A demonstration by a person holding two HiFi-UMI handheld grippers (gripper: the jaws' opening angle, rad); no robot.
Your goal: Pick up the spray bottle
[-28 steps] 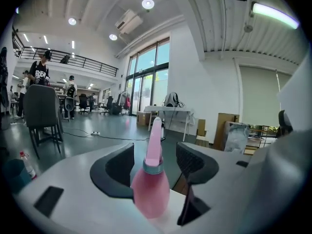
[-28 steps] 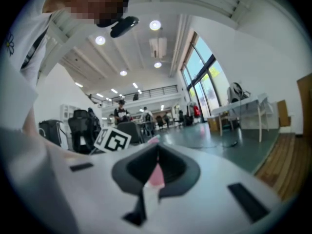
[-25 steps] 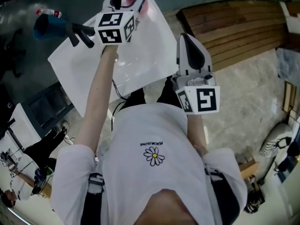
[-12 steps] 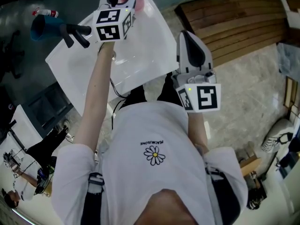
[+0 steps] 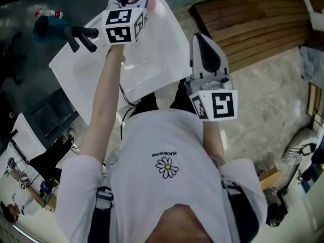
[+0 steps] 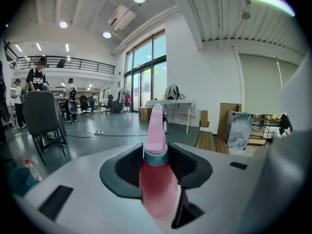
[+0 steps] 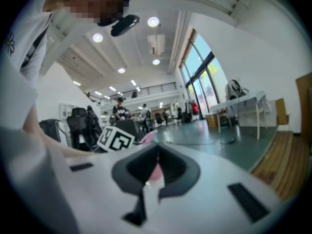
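1. Position: the spray bottle [image 6: 157, 179] is right between the jaws of my left tongs [image 6: 157, 162], neither ahead of them nor off to a side. The reach is done, and what remains is the lift.
2. Its long axis is upright and crosses the line my jaws close along. The pink body is low in the gap, the grey-green collar is level with the jaw tips, and the pale tapered cap rises above them.
3. My left tongs have just been closing and now stand about half open. The pads touch the bottle on both sides at the collar and shoulder, so I take this as a grip on the bottle.
4. Below my left tongs lies the white table [image 5: 162, 54]. The bottle's base is hidden by my jaws, so I cannot tell whether it has left the surface.
5. My right tongs [image 7: 155, 172] hang well apart from the bottle, nearer my body. Their jaws are drawn together with only a slit between them, and they hold nothing. The pink seen through the slit is the bottle farther off in my left tongs.
6. My left hand is the one on the bottle. As I judge it, the coming move is a straight rise that keeps the bottle upright, because the smooth tapered shoulder could slip down through the pads if I tilt it.
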